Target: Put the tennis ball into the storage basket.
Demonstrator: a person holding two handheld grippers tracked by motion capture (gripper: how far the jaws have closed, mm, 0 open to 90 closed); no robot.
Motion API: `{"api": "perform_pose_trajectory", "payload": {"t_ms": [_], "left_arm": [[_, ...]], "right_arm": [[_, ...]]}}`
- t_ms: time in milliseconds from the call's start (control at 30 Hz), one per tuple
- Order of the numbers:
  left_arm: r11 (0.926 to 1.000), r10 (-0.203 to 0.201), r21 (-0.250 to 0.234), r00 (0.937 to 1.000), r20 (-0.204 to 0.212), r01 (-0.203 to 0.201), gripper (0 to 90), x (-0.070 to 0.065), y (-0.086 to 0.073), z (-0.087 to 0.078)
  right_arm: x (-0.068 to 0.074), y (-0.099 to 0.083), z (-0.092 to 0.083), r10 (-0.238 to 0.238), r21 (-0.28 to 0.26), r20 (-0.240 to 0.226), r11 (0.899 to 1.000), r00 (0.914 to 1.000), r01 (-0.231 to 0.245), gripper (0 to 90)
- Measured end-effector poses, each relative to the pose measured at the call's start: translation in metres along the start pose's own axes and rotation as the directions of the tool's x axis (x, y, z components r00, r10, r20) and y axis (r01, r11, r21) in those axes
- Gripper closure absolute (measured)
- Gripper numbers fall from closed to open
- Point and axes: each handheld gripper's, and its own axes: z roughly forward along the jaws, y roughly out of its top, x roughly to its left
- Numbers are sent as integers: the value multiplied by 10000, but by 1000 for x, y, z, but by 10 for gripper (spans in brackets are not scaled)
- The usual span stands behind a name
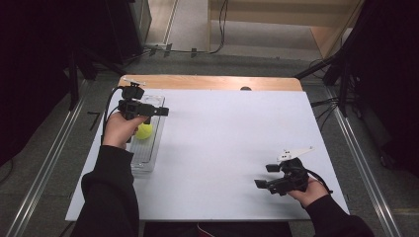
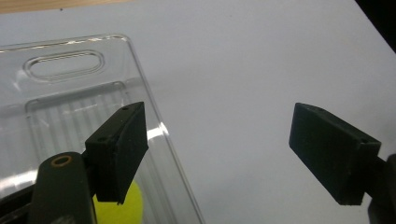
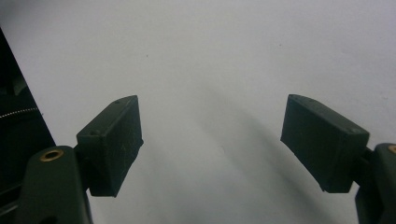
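A yellow ball [image 1: 144, 131] lies inside a clear plastic tray [image 1: 148, 157] at the table's left side. My left gripper [image 1: 161, 111] hovers over the tray's right rim, a little beyond the ball, and is open with nothing between its pads. In the left gripper view the ball [image 2: 119, 211] peeks out below the left fingertip [image 2: 119, 149], the tray [image 2: 65, 63] fills the left half, and the left gripper [image 2: 224, 144] spans the tray's edge. My right gripper [image 1: 266, 176] is open near the front right of the table, and in its own view the right gripper [image 3: 212, 144] frames bare white surface.
The white table top [image 1: 227, 133] has a wooden strip [image 1: 212, 82] along its far edge. Dark stands and cables crowd the floor beyond and to both sides. A person's dark sleeves come in from the bottom.
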Motion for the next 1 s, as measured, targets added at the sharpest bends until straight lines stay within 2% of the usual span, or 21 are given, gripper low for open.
{"api": "perform_pose_trajectory", "payload": {"t_ms": [67, 267, 667, 1000], "left_arm": [[10000, -6, -28, 9998, 199, 7, 205, -2, 0, 2], [9999, 156, 45, 9990, 424, -158, 205, -11, 2, 7], [9972, 588, 430, 9970, 498, -609, 206, -26, 1, 18], [9955, 758, 490, 9920, 1007, -810, 206, -39, -4, 20]], "right_arm": [[0, 0, 0, 15, -13, 7, 10000, 10000, -15, 185], [0, -1, -1, 29, -7, 18, 10000, 10000, -29, 185], [0, -1, -1, 23, -48, 14, 10000, 10000, -23, 185], [0, -1, -2, 19, -63, 21, 10000, 10000, -19, 185]]}}
